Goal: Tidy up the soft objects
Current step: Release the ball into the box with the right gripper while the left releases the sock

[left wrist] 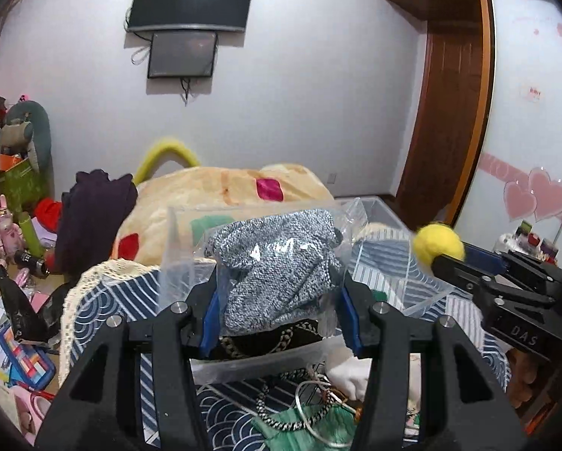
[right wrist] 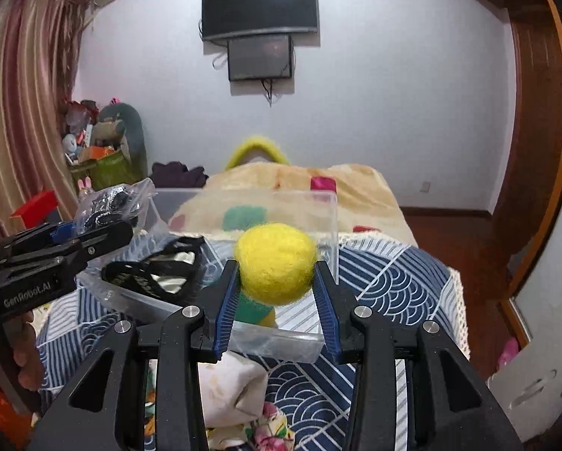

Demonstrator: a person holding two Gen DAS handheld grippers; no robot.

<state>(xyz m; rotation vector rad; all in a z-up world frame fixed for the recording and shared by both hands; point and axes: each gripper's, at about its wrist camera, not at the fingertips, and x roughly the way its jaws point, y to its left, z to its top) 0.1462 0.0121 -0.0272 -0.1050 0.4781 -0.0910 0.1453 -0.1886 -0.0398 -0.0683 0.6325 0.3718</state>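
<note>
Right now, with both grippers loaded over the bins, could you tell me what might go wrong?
1. The yellow felt ball is pinched only at its sides by the right gripper; being round and soft, it could squirt out and miss the clear bin.
2. The left gripper grips the bagged grey knit through slippery plastic, so it may slide free.

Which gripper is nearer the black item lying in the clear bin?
Left. The left gripper, holding a bagged grey knit, is directly over the black item; the right gripper holds a yellow ball over the neighbouring bin.
</note>
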